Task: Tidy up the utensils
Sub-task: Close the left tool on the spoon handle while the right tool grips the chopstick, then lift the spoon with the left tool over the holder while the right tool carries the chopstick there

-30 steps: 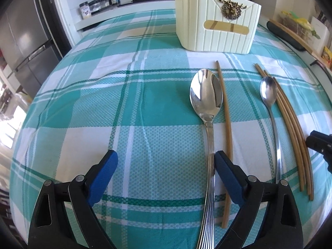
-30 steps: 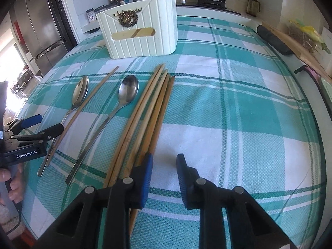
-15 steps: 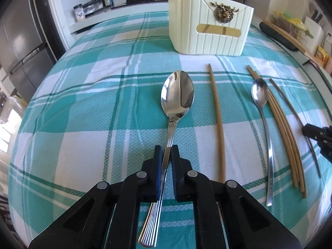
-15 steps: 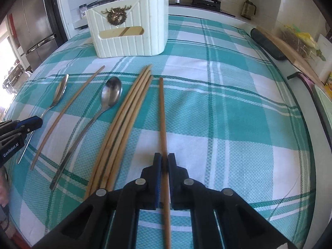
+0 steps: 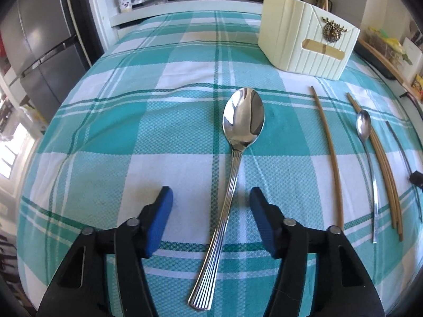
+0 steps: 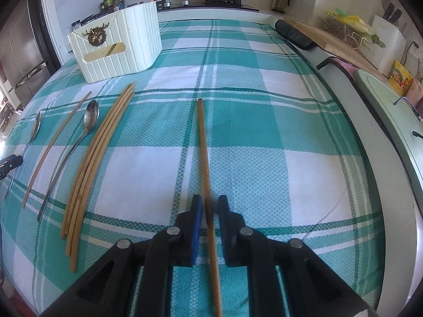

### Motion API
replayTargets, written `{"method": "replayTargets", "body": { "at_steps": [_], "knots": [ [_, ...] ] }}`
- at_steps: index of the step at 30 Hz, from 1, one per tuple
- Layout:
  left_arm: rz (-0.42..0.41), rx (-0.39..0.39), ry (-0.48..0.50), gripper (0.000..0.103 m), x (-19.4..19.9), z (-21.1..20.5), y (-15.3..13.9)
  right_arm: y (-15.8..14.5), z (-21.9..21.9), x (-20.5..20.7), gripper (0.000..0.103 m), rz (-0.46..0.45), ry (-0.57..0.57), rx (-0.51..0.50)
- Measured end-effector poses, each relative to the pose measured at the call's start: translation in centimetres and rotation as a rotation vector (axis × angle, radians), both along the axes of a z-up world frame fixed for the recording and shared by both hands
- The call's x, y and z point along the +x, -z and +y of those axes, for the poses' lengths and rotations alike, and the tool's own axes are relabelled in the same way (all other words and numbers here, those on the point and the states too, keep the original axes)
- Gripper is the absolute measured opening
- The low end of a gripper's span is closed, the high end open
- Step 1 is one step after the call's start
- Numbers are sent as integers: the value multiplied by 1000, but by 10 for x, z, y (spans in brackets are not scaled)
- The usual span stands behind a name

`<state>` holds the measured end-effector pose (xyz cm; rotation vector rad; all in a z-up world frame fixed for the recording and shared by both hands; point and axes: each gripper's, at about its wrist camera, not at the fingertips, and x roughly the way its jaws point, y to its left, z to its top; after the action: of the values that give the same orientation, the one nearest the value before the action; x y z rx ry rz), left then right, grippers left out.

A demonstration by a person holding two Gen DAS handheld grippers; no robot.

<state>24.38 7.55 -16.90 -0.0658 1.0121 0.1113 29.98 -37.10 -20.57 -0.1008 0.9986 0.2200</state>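
Steel, left wrist view: large spoon [image 5: 239,158] lies flat on the checked cloth of the surface [image 5: 132,111], bowl toward the far edge, ribbed handle running back toward the near edge.
Left tool [image 5: 211,208]: jaws stand wide, just been opening; spoon handle lies between the blue pads [image 5: 160,219], touching neither. Nothing held.
Spoon handling: judged stiff, fairly heavy for its size, polished so likely slippery; bowl end outweighs the handle. Best hold looks like the ribbed handle a bit toward the bowl, to limit tipping.
Right of spoon, same view: single chopstick [image 5: 329,155], then small spoon [image 5: 367,163] against a chopstick bundle [image 5: 386,182], all lying toward the surface's right edge.
Holder [image 5: 309,45]: cream ribbed caddy near the far right corner, upright, open top. Likely destination.

Wood, right wrist view: lone chopstick [image 6: 205,155] lies along the middle of the surface, tip toward the far edge, butt end passing between the jaws.
Right tool [image 6: 210,211]: narrow gap, jaws just been opening; stick sits between them with daylight either side as far as I can tell. Not gripped.
Chopstick handling: judged light, stiff, thin, round so it may roll or pivot in the pads. Take it near the middle or thick end, pads square across it.
Left side, same view: bundle, small spoon, single stick and large spoon fan toward the left edge; holder sits at the far left corner.
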Motion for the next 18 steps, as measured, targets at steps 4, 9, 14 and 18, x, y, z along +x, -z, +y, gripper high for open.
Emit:
{"method": "replayTargets", "body": {
  "at_steps": [4, 9, 14, 18],
  "knots": [
    [12, 36, 42, 80, 0, -2, 2, 1, 0, -3, 45, 14, -26, 3],
    [37, 20, 47, 90, 6, 4, 6, 1, 0, -4, 44, 32, -72, -27],
    [67, 21, 70, 96, 14, 7, 9, 0, -1, 2, 45, 78, -101, -33],
    [78, 32, 94, 96, 20, 5, 8, 1, -1, 10, 45, 111, -117, -30]
  ]
}}
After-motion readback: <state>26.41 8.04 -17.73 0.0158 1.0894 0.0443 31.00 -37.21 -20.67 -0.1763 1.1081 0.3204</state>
